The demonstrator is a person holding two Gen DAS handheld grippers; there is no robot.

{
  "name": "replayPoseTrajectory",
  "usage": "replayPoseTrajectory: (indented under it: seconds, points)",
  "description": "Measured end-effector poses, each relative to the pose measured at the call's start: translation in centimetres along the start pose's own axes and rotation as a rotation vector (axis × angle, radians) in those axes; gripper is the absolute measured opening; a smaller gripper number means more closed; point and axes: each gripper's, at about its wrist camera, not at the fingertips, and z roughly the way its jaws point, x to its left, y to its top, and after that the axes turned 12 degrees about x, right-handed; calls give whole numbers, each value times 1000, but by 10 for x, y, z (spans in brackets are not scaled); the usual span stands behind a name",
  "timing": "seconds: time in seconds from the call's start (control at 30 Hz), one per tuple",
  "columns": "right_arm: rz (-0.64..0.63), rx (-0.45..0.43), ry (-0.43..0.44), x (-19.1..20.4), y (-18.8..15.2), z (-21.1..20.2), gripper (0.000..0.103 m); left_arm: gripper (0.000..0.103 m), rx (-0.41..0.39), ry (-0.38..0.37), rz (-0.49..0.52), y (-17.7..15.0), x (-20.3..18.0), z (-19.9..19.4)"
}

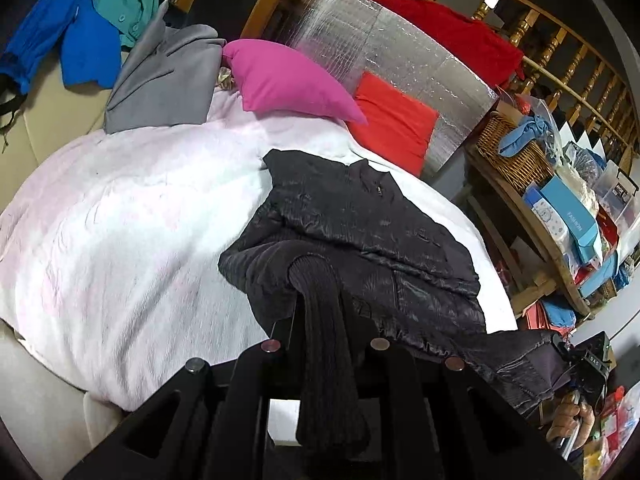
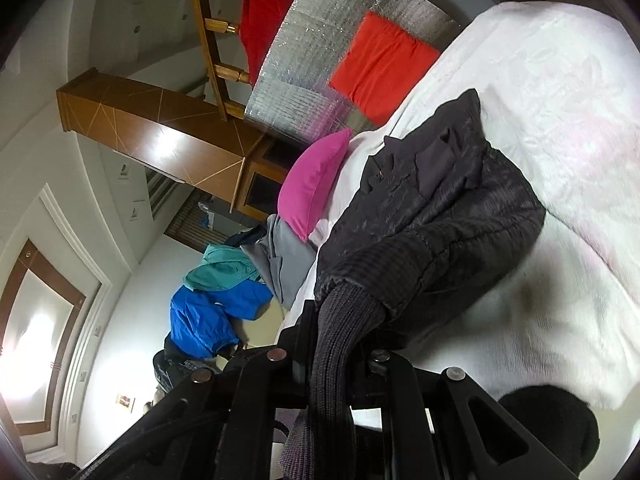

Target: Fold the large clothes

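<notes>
Both tools are clamped on the ribbed cuffs of the black jacket (image 1: 360, 224) lying on the white bed (image 1: 120, 220), the left tool (image 1: 320, 312) tilted downward, the right tool (image 2: 340, 320) nearly level.

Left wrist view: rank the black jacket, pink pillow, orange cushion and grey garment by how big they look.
1. black jacket, though it lies nearest the camera
2. grey garment and pink pillow, too alike to separate
3. orange cushion, partly hidden

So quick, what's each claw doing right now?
Left claw: shut on the black jacket, at its ribbed edge.
Right claw: shut on the jacket's ribbed edge too.
</notes>
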Motion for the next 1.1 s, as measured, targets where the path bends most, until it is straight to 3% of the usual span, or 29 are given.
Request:
replayPoseTrajectory:
  seconds: [0.23, 0.57, 1.1]
  points:
    - [-16, -5, 6, 3, 2, 1, 11, 14, -12, 35, 17, 3, -6, 3]
    - [-12, -2, -19, -4, -3, 1, 11, 14, -15, 150, 76, -3, -24, 9]
    - [-7, -9, -25, -4, -3, 1, 11, 14, -14, 193, 90, -7, -24, 11]
